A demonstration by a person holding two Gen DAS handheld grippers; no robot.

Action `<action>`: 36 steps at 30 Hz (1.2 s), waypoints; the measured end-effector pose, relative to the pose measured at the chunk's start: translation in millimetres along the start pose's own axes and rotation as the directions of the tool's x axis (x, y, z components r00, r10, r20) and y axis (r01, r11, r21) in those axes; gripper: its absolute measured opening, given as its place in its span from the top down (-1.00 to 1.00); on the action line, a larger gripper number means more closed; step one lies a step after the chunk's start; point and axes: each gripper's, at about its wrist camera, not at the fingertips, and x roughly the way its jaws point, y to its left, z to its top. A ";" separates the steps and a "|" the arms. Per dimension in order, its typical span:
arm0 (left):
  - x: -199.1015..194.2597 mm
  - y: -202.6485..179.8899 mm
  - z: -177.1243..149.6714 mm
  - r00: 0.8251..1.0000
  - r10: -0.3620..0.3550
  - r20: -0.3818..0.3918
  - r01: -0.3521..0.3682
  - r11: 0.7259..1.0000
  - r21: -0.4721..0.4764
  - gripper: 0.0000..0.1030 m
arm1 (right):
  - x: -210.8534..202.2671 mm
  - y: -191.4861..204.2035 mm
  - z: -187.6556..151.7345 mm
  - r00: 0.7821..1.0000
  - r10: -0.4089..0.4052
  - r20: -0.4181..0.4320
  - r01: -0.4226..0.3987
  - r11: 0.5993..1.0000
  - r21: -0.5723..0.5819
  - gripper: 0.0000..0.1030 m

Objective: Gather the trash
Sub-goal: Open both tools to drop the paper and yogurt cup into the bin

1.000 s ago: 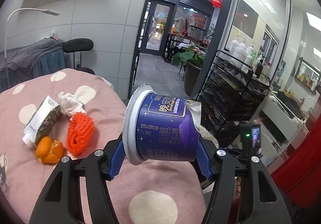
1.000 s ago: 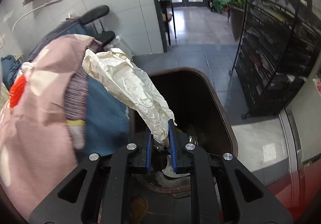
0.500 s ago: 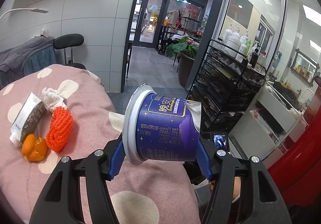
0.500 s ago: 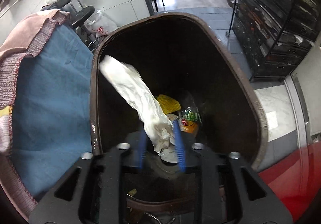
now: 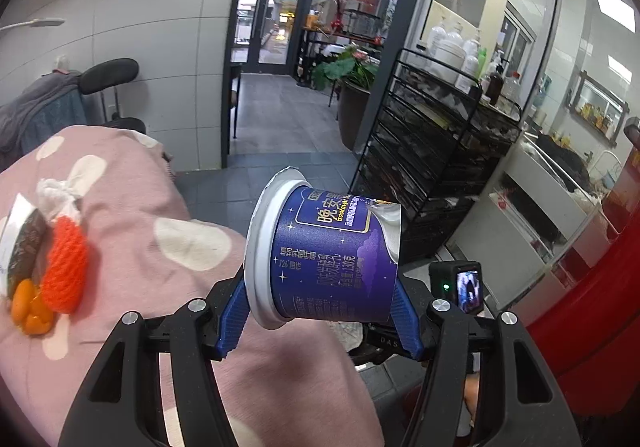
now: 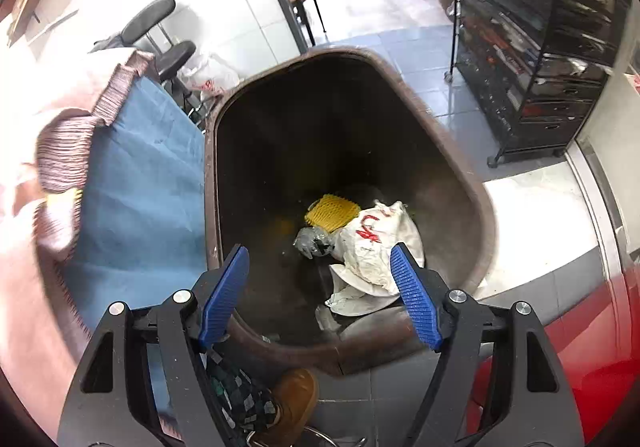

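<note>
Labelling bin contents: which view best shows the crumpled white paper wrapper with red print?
Right wrist view. The crumpled white paper wrapper with red print lies at the bottom of the dark brown plastic bin, beside a yellow foam net, fully visible below the opening right gripper, nothing between its jaws. The left wrist view doesn't show it.

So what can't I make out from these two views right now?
- Inside of the cup, left wrist view: it lies sideways in the left gripper, mouth turned away.
- Carton, left wrist view: cut off by the left edge, print blurred.
- Bin floor, right wrist view: dark, partly covered by the paper; grey lump unidentifiable.
- Right gripper, jaws opening with nothing between them.
</note>
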 end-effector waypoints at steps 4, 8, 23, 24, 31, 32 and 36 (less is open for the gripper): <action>23.1 -18.0 3.6 0.999 0.001 -0.037 0.000 0.999 0.041 -0.16 | -22.5 -10.5 -8.4 0.999 -0.007 0.040 0.006 1.000 0.021 -0.42; 45.0 -29.5 4.6 0.997 -0.002 -0.083 0.008 0.998 0.065 -0.16 | -37.4 -18.9 -17.7 0.998 -0.014 0.061 0.012 0.999 0.041 -0.48; 110.8 -54.1 -0.1 0.975 0.097 -0.200 -0.066 0.986 0.156 -0.17 | -51.6 -37.0 -27.2 0.996 -0.020 0.085 0.012 0.995 0.100 -0.57; 114.6 -54.4 -0.1 0.973 0.098 -0.208 -0.067 0.986 0.153 -0.17 | -51.1 -37.1 -28.7 0.996 -0.021 0.084 0.012 0.995 0.104 -0.57; 123.6 -51.0 -4.2 0.965 0.109 -0.236 -0.077 0.987 0.142 -0.61 | -55.0 -41.7 -30.5 0.996 -0.030 0.086 0.019 0.993 0.117 -0.57; 120.1 -50.4 -4.0 0.970 0.106 -0.221 -0.077 0.988 0.137 -0.65 | -56.4 -41.8 -30.6 0.996 -0.030 0.088 0.020 0.993 0.118 -0.57; 111.8 -50.9 -4.4 0.976 0.092 -0.198 -0.065 0.988 0.139 -0.72 | -60.6 -39.5 -30.5 0.995 -0.033 0.095 0.022 0.993 0.116 -0.57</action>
